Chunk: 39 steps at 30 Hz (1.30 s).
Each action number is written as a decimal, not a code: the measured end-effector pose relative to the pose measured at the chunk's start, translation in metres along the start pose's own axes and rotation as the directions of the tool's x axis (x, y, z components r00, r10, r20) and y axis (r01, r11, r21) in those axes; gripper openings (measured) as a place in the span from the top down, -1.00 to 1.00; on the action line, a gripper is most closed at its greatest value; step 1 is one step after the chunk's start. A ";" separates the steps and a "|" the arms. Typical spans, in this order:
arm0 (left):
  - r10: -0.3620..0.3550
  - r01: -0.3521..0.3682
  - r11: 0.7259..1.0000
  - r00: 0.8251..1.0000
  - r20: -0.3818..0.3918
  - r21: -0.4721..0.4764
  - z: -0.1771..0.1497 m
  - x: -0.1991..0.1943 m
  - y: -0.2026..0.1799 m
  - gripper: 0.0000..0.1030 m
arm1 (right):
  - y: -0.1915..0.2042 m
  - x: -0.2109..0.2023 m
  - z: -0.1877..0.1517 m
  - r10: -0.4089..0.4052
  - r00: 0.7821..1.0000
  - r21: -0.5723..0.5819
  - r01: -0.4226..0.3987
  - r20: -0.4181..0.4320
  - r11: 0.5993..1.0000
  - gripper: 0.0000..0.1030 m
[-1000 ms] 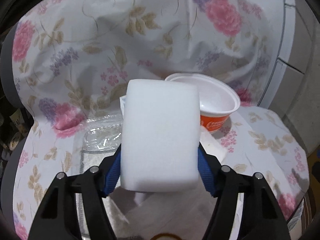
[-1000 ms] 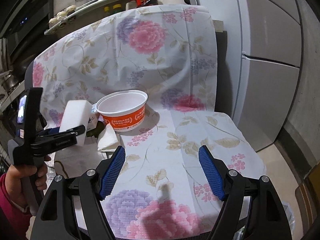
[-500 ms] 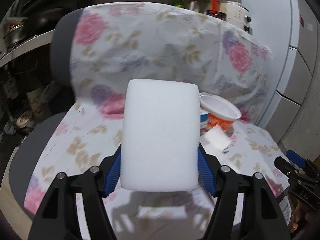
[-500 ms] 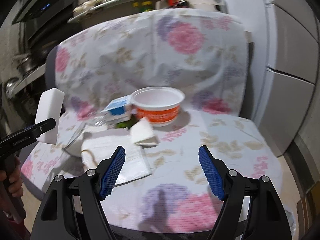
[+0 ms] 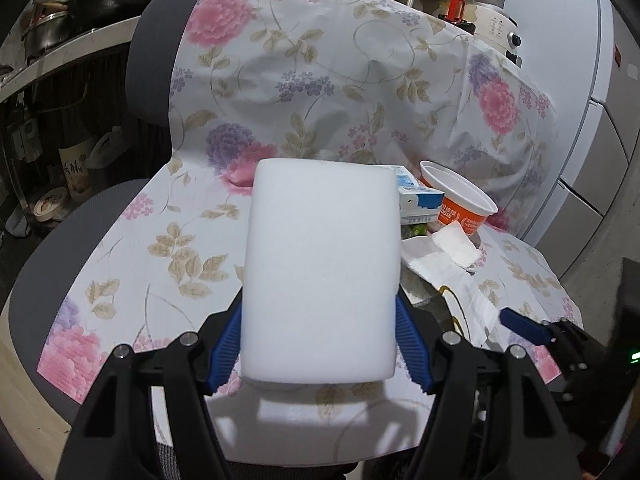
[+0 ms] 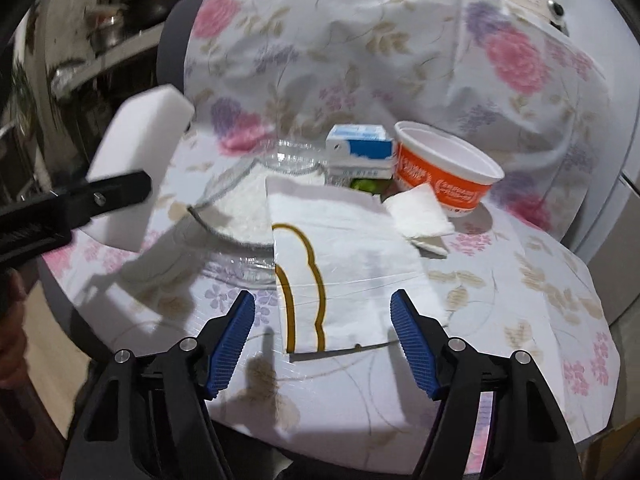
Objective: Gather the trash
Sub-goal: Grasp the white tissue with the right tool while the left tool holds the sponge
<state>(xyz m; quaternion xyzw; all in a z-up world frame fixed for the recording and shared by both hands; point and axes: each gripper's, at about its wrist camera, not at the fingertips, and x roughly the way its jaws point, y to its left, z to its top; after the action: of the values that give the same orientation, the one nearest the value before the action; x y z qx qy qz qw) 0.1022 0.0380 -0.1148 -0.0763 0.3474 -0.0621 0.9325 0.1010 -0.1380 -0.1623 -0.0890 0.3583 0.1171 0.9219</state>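
Here the orange cup (image 6: 446,172) stands empty beside the blue carton (image 6: 359,151).

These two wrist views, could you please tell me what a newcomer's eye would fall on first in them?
First, the big white rectangular foam block filling the middle of the left wrist view, clamped in the left claw. Next, the orange-and-white plastic bowl standing empty at the back of the floral-covered chair seat, beside a blue-and-white carton. In front of them a white paper bag with a gold outline lies flat, just ahead of the open right claw.
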 end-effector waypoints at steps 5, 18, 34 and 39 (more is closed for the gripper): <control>-0.010 0.010 1.000 1.000 0.000 -0.009 -0.001 0.002 0.003 -0.28 | 0.009 0.017 -0.001 -0.103 0.995 -0.052 0.102 -0.004 0.993 -0.17; -0.027 0.027 1.000 0.999 0.033 -0.002 0.006 -0.009 -0.005 -0.28 | -0.011 -0.036 0.020 -0.129 0.970 -0.010 0.134 0.205 0.991 0.98; -0.254 0.248 0.961 0.966 0.035 0.124 0.002 -0.023 -0.096 -0.28 | -0.125 -0.106 0.010 -0.107 0.960 0.291 0.027 0.260 0.956 0.98; -0.320 0.310 0.931 0.947 0.023 0.194 -0.005 -0.024 -0.138 -0.28 | -0.155 -0.132 -0.009 -0.168 0.948 0.356 0.064 0.269 0.932 0.98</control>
<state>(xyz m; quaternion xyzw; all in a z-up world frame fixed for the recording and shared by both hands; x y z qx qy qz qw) 0.0720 -0.0942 -0.0779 -0.0444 0.2976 -0.2414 0.9226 0.0443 -0.3084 -0.0666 0.0701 0.2258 0.0095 0.9716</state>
